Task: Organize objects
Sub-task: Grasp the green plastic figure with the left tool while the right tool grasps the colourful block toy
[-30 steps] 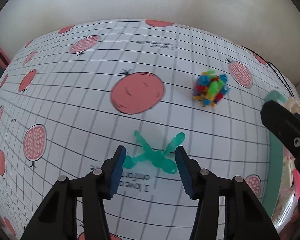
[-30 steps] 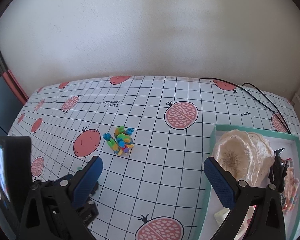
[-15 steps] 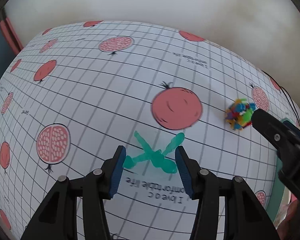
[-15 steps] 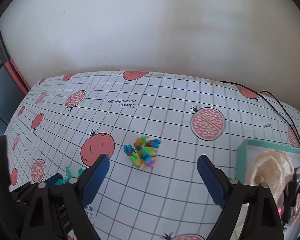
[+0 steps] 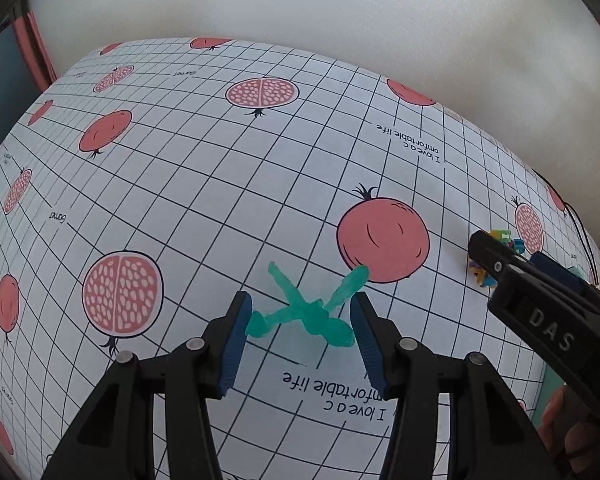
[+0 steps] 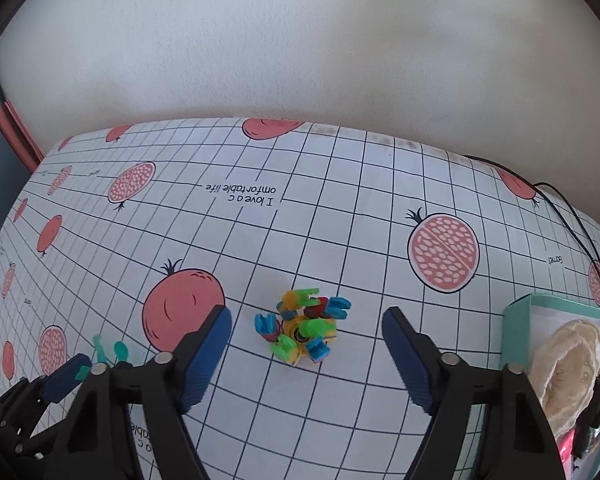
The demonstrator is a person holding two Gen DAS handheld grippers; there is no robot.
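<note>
The right hand-held gripper has swung from the tray to bracket the multicolour toy cluster, jaws wide, empty. The left hand-held gripper stays clamped on the green clip; second pickup imminent.

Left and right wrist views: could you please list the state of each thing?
Left tool: shut on green X-shaped toy.
Green X-shaped toy: clamped between the pads.
Right tool: open, facing the multicoloured cluster.
Multicoloured cluster: on the tablecloth, ungripped.
Teal box: open, holding items.
</note>
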